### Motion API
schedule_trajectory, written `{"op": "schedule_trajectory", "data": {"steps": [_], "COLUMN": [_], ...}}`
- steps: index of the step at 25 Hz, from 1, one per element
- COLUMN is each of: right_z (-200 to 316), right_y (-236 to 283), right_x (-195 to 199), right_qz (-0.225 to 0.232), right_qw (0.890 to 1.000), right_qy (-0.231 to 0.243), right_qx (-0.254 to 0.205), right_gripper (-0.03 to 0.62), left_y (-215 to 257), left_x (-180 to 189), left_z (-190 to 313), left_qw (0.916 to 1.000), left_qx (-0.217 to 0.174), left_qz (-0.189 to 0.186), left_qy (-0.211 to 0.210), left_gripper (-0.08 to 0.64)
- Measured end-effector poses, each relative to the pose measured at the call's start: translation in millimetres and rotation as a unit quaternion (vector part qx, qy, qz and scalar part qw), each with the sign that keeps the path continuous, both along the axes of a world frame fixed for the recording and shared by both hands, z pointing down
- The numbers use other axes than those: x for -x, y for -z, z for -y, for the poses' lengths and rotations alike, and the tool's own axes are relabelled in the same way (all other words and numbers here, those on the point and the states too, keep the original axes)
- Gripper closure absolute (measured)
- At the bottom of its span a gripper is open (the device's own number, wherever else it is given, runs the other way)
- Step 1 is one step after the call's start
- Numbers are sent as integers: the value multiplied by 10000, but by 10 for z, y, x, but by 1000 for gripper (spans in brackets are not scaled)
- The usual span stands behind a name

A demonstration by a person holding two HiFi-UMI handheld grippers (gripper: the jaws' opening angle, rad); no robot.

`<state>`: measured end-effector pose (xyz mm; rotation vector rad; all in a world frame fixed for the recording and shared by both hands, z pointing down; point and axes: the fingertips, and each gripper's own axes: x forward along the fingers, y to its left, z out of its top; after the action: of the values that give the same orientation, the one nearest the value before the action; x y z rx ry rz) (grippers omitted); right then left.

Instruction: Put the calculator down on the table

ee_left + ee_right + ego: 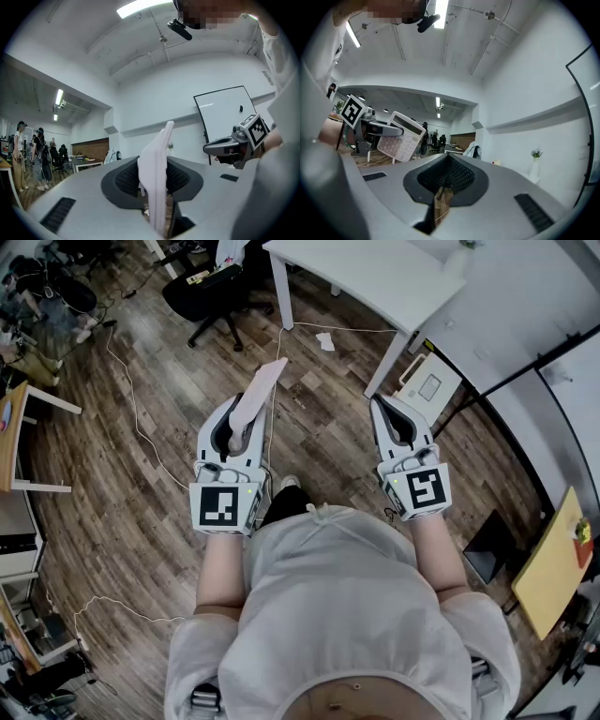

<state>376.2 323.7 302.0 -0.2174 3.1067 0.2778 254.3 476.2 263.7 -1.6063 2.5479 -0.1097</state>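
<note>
A pinkish-white calculator (259, 388) sticks forward out of my left gripper (238, 420), which is shut on its lower end and holds it in the air above the wooden floor. In the left gripper view the calculator (157, 173) stands edge-on between the jaws. The right gripper view shows its keypad face (400, 137) beside the left gripper (370, 127). My right gripper (392, 416) is held level alongside, jaws together with nothing in them. The white table (375, 273) lies ahead at the top of the head view.
A black office chair (211, 296) stands ahead on the left and a white box (429, 385) sits on the floor by the table leg. Cables run over the floor. A wooden desk (11, 432) is at the left edge, a yellow tabletop (553, 568) at the right. People stand far off (28, 154).
</note>
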Motion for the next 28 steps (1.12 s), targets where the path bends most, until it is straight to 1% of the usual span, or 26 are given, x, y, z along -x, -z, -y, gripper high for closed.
{"op": "schedule_trajectory", "data": {"steps": [5, 9, 13, 18, 21, 23, 28], "right_z": [-20, -65, -62, 56, 107, 158, 359], "right_y": [-43, -30, -18, -112, -168, -200, -276], "right_x": [36, 23, 56, 175, 332, 499, 1088], "right_qz": [-2, -5, 25, 2, -64, -93, -212], "right_qw": [10000, 10000, 10000, 9997, 9996, 9996, 9992], "right_qy": [61, 94, 13, -51, -45, -67, -203], "right_qx": [-1, 1, 33, 241, 282, 263, 270], "right_gripper": [588, 588, 588, 586, 586, 586, 586], "left_y": [-38, -19, -17, -101, -148, -180, -250], "left_x": [19, 13, 71, 213, 378, 552, 1205], "left_z": [3, -42, -58, -10, 4, 26, 215], "left_qw": [10000, 9999, 9999, 9997, 9993, 9992, 9992], "left_qx": [-35, -80, -53, 13, 33, 30, -22], "left_qz": [5, -83, -109, -220, -343, -359, -398], "left_qy": [-12, 28, 38, 81, 134, 176, 104], "left_gripper": [429, 428, 429, 428, 428, 430, 430]}}
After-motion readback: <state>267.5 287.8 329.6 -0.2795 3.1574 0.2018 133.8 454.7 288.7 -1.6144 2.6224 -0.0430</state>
